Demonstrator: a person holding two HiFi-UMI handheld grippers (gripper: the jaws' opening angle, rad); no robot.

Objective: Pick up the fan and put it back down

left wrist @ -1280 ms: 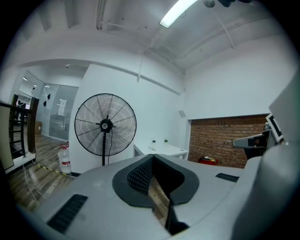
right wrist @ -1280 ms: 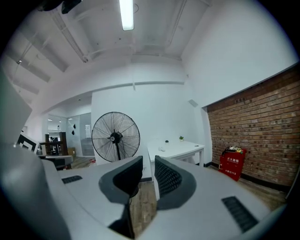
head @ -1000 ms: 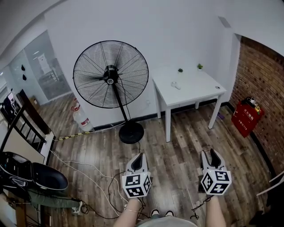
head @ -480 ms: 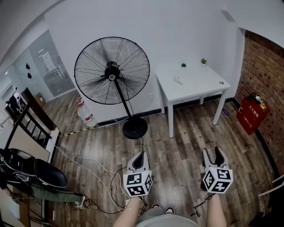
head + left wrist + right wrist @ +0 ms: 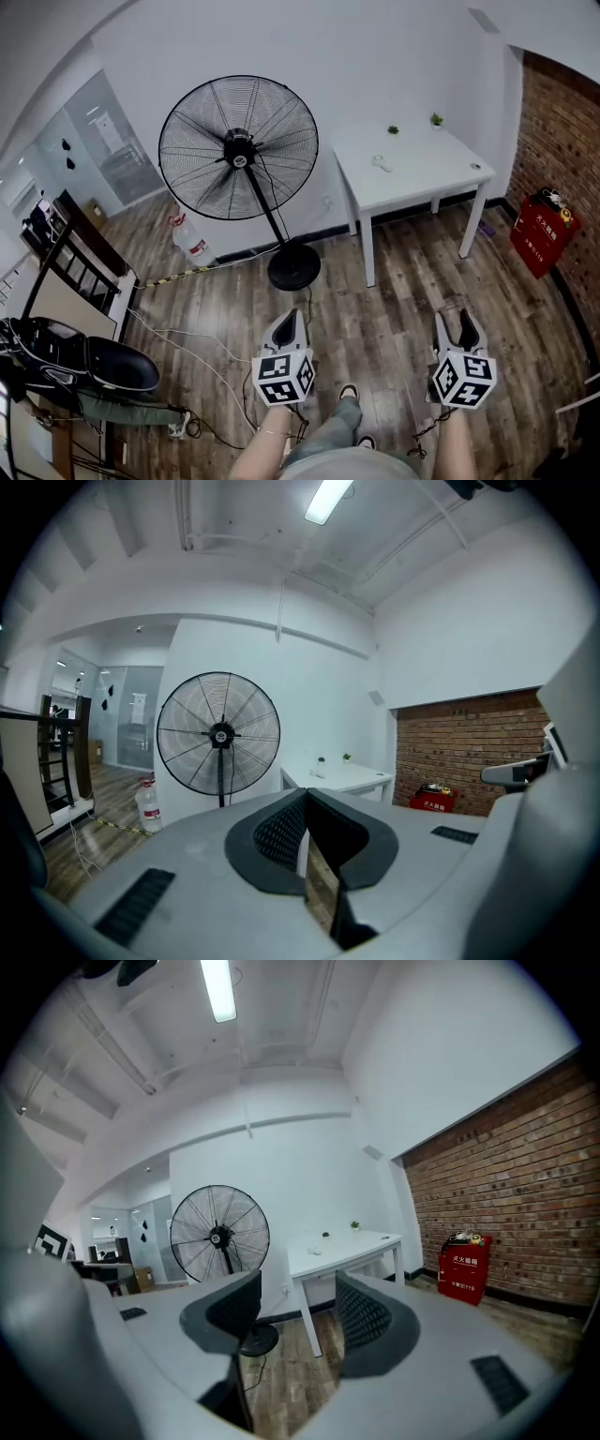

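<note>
Head view: round wire-cage fan (image 5: 238,148), disc base (image 5: 293,266), wood-plank floor (image 5: 394,319).

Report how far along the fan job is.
Done: nothing yet. The fan stands upright on its round base beside the white table. In hand: nothing. The left gripper, fingers together, and the right gripper, fingers apart, are both empty and well short of the fan. Left: gripping it, lifting it, setting it back down.

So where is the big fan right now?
In the head view the fan stands upper left of the middle, just left of the white table, with a water bottle on its other side.
</note>
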